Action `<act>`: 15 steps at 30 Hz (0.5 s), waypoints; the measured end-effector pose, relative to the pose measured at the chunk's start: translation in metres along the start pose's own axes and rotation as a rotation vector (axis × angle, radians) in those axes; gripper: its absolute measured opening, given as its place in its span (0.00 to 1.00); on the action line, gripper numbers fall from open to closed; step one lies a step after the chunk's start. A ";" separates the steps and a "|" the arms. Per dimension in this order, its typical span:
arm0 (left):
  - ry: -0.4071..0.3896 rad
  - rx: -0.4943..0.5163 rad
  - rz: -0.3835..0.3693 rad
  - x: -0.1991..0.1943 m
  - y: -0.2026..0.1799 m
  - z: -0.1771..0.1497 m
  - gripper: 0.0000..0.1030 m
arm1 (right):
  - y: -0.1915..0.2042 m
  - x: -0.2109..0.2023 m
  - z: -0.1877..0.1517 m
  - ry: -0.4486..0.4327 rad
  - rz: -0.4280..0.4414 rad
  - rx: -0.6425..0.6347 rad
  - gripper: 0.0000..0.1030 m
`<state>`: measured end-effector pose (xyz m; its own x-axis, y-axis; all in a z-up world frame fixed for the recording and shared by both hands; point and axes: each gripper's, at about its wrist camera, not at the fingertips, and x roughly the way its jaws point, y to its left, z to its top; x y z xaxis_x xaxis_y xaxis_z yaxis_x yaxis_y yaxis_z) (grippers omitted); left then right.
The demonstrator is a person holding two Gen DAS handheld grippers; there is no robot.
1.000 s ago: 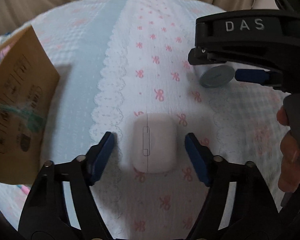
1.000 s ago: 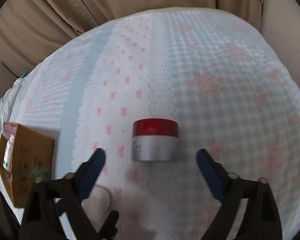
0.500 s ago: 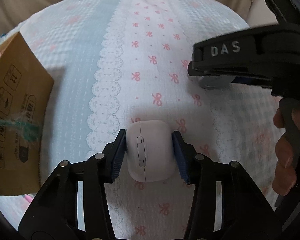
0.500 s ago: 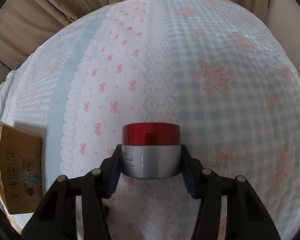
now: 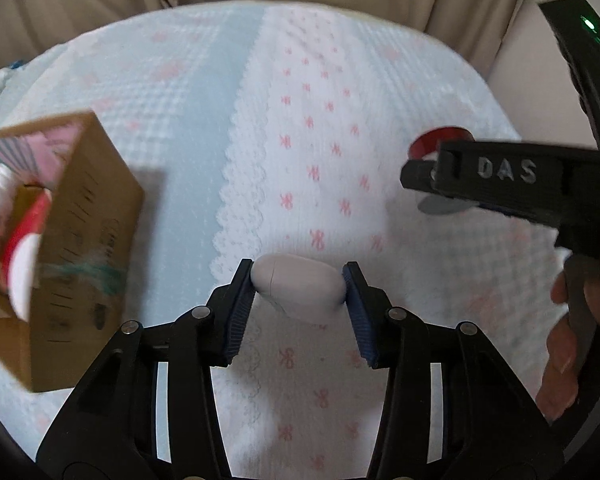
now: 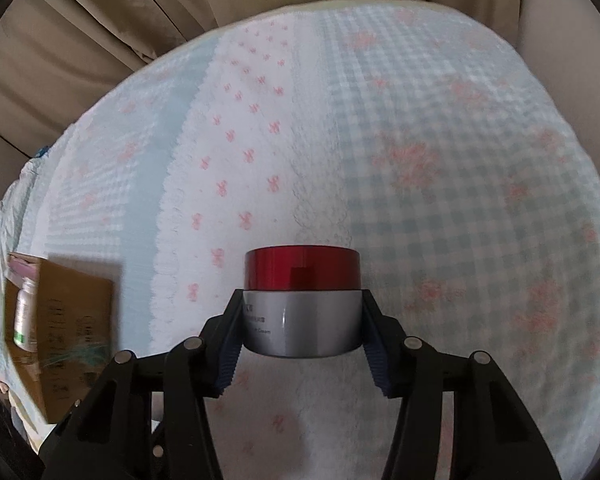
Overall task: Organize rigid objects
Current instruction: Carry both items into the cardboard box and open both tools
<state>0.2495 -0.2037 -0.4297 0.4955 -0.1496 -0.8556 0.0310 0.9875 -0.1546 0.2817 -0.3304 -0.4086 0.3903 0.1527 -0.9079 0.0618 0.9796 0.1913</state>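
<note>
My left gripper [image 5: 299,285] pinches the white case [image 5: 298,288] by its rounded ends, seemingly clear of the bedspread [image 5: 188,128]; it could squirt out. My right gripper [image 6: 300,322] clamps the jar [image 6: 301,300]. Both must reach the cardboard box [image 5: 80,248] without colliding.

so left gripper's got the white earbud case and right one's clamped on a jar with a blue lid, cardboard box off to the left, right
Not quite: the jar in the right gripper has a red lid over a silver body, as the right wrist view shows. The rest holds: the left gripper grips the white earbud case, and the cardboard box sits to the left.
</note>
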 end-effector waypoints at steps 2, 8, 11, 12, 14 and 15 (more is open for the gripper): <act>-0.014 -0.018 -0.009 -0.018 0.001 0.008 0.40 | 0.007 -0.022 0.003 -0.011 0.004 -0.004 0.48; -0.057 -0.094 -0.032 -0.095 0.017 0.032 0.40 | 0.040 -0.097 0.007 -0.050 0.028 -0.032 0.48; -0.074 -0.133 -0.036 -0.140 0.035 0.043 0.40 | 0.060 -0.132 0.010 -0.068 0.039 -0.049 0.48; -0.078 -0.140 -0.034 -0.151 0.040 0.046 0.40 | 0.068 -0.146 0.011 -0.075 0.043 -0.057 0.48; -0.087 -0.162 -0.030 -0.175 0.056 0.053 0.40 | 0.082 -0.168 0.011 -0.087 0.058 -0.070 0.48; -0.091 -0.171 -0.028 -0.186 0.065 0.055 0.40 | 0.090 -0.179 0.011 -0.094 0.067 -0.076 0.48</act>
<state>0.2069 -0.1090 -0.2540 0.5733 -0.1642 -0.8027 -0.0977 0.9590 -0.2659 0.2275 -0.2706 -0.2250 0.4757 0.2084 -0.8545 -0.0358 0.9753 0.2180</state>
